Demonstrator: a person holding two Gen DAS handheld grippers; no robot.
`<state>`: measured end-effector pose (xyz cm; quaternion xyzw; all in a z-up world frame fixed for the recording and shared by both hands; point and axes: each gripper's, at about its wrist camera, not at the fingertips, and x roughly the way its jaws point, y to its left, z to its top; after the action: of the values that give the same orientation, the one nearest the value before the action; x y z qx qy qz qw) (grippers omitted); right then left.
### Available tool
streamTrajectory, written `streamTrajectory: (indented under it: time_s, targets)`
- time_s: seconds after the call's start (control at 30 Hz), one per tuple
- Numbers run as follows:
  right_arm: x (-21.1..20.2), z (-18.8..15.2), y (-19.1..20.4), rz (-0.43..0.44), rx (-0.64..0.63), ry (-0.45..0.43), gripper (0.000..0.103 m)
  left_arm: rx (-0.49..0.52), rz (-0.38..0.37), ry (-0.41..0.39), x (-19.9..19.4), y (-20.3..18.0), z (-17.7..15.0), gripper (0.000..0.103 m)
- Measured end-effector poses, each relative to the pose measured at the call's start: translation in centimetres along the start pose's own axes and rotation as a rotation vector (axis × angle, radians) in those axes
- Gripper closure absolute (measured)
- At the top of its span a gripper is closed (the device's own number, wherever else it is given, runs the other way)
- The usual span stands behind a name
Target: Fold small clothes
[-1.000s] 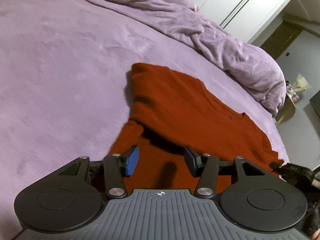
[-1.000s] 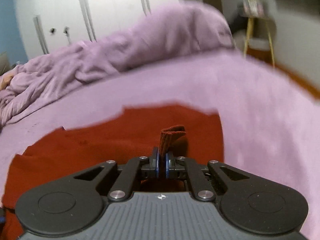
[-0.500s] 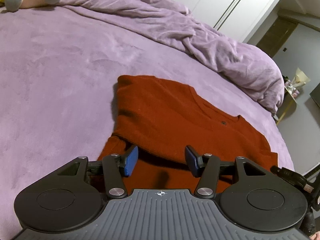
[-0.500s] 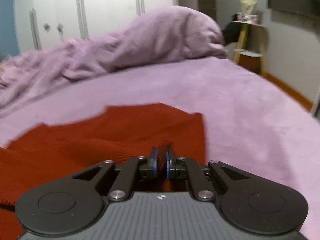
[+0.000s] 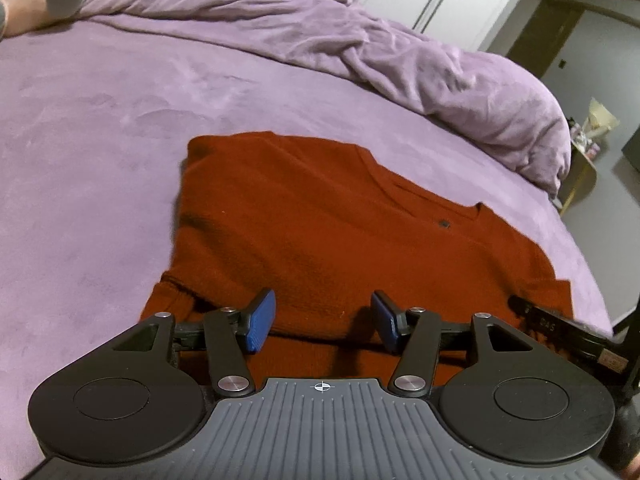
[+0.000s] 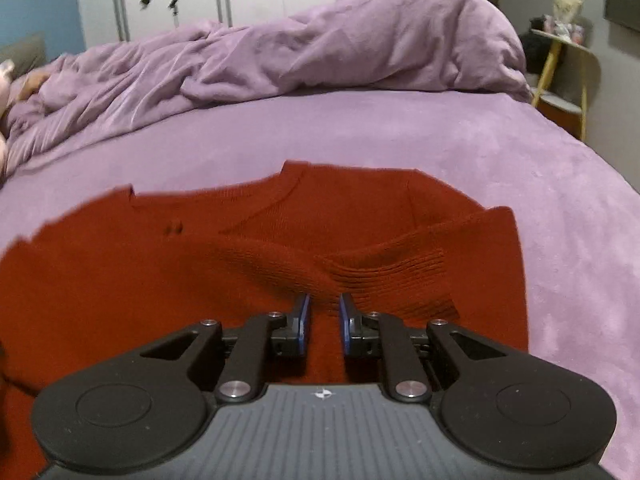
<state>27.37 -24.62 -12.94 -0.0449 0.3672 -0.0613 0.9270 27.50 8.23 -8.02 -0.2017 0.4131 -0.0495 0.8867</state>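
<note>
Rust-red knitted sweater lies on the purple bedspread; left gripper spread wide, right gripper parted, gripping nothing.

Dim, warm indoor light is falling evenly across the bed. Soft shadows are pooling under the sweater at its left edge. Fisheye distortion is bending the bed's far edges. The right wrist view is showing slight blur along the sweater's outline.

**Black linkages, blue pads**

The left hand-held gripper and right hand-held gripper look alike: matte black linkage arms with silver screws, blue rubber pads, round black discs flanking a ribbed grey housing marked with a small crosshair.
</note>
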Motion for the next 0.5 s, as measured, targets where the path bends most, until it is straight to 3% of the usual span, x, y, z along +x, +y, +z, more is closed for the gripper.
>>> streamTrajectory:
  time_s: [0.1,0.23,0.3,0.4,0.43,0.5]
  targets:
    - [1.6,0.6,0.5,-0.044,-0.083,-0.01,0.09,0.022,0.02,0.008,0.9,-0.3,0.2,0.044]
    - [1.8,2.0,-0.1,-0.033,-0.057,0.007,0.089,0.01,0.018,0.012,0.7,-0.2,0.3,0.042]
    - [0.8,2.4,-1.3,0.013,0.051,0.028,0.089,0.005,0.003,0.007,0.2,0.1,0.0,0.042]
    - [-2.6,0.7,-4.8,0.133,0.342,0.014,0.075,0.006,-0.009,-0.008,-0.4,0.6,-0.5,0.042]
    - [-3.6,-0.3,-6.1,0.196,0.448,0.018,0.066,0.007,-0.01,-0.01,-0.5,0.6,-0.6,0.042]
    - [-5.0,-2.4,-8.2,0.272,0.626,0.016,0.064,0.011,-0.005,-0.011,-0.5,0.4,-0.7,0.042]
